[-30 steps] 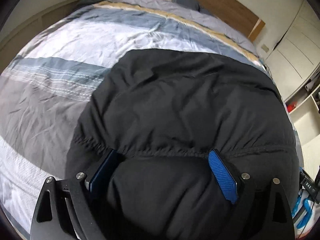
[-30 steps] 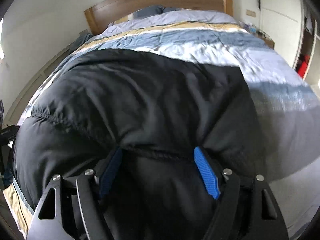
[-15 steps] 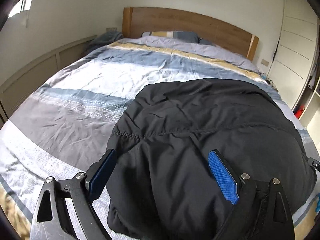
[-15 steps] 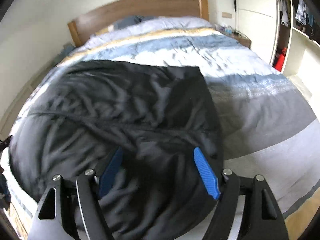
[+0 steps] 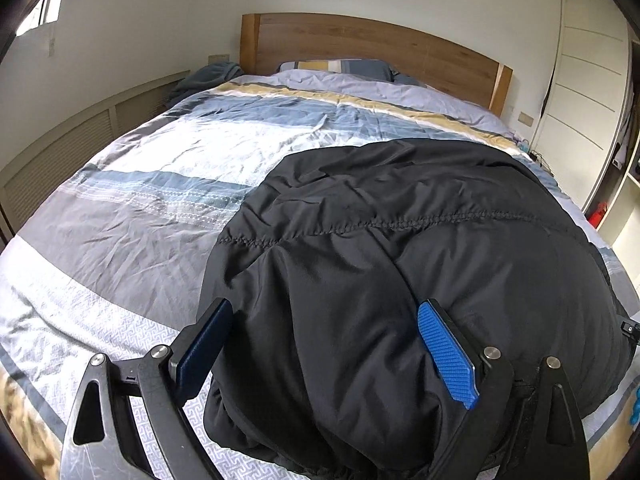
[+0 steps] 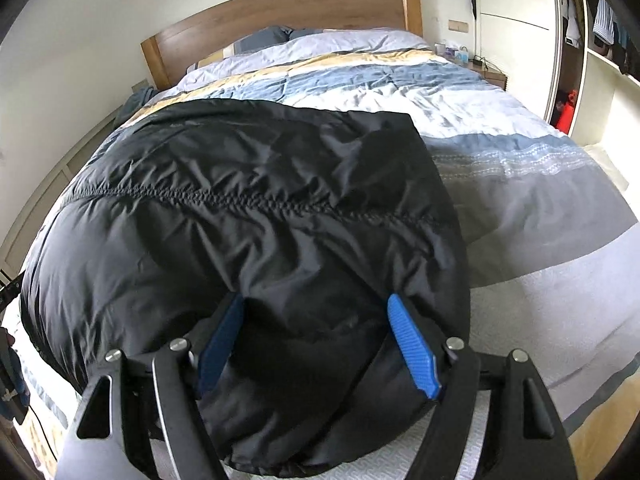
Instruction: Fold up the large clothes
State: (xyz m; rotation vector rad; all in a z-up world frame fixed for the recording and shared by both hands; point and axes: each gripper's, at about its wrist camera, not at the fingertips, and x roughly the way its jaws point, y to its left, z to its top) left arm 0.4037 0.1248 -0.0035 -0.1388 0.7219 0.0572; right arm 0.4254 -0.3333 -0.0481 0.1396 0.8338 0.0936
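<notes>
A black puffy jacket point(image 5: 400, 248) lies folded on the striped bedspread point(image 5: 152, 184), with a gathered seam across its middle. My left gripper point(image 5: 324, 320) hovers over the jacket's near left edge; its blue pads point(image 5: 444, 356) stand wide apart with padded cloth bulging up between them, and they do not press it. In the right wrist view the same jacket point(image 6: 248, 200) fills the left and middle. My right gripper point(image 6: 316, 312) stands open over the jacket's near right corner, with cloth lying between its fingers point(image 6: 412, 344).
The wooden headboard point(image 5: 360, 48) and pillows point(image 5: 336, 68) are at the far end. A wardrobe point(image 5: 584, 92) and shelves line the right side, and a low panelled wall point(image 5: 80, 132) runs along the left. A bedside table point(image 6: 488, 68) with small items stands by the headboard.
Both grippers have drawn back from the jacket and tipped up. The seam that lay at the fingertips is now well beyond them, and more of the bed and headboard shows.
</notes>
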